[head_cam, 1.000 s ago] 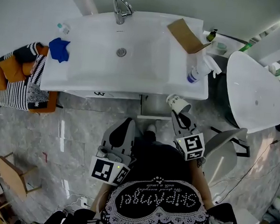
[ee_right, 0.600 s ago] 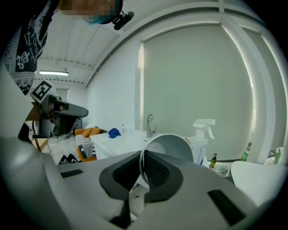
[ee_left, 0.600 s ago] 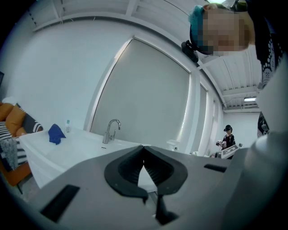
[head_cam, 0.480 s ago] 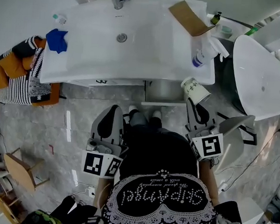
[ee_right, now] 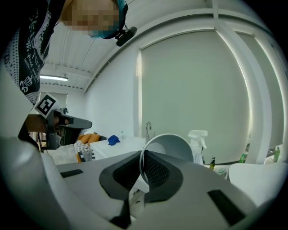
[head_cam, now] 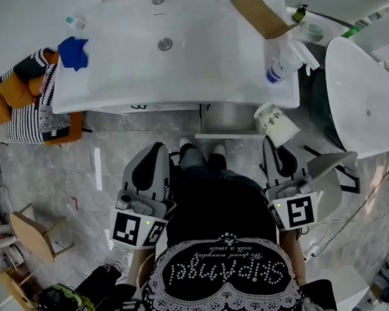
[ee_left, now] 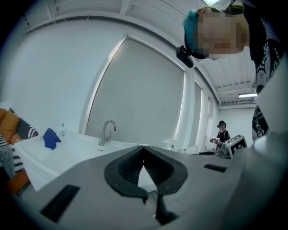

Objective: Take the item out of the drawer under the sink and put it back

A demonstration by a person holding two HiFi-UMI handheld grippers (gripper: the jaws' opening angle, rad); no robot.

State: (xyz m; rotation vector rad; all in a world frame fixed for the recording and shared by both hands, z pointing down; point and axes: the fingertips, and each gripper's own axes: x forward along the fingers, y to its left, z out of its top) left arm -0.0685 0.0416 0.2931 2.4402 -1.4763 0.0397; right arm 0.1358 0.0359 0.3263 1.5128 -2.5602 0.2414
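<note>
While the right gripper (ee_right: 141, 173) clamps the paper cup (ee_right: 171, 146), the left gripper (ee_left: 144, 155) closed empty, its return seems due: down into the drawer (head_cam: 227, 120) below the fingers (ee_right: 156, 170).

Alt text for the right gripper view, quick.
The right claw is shut on the rim of a white paper cup, open end toward the camera. Behind: white sink, faucet, spray bottle, blue cloth.

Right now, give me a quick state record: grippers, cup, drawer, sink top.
right gripper: shut on paper cup's rim
paper cup: tipped sideways, held outside the drawer
left gripper: shut, nothing between jaws
sink top: spray bottle, blue cloth, cardboard piece
drawer: pulled open below sink top
</note>
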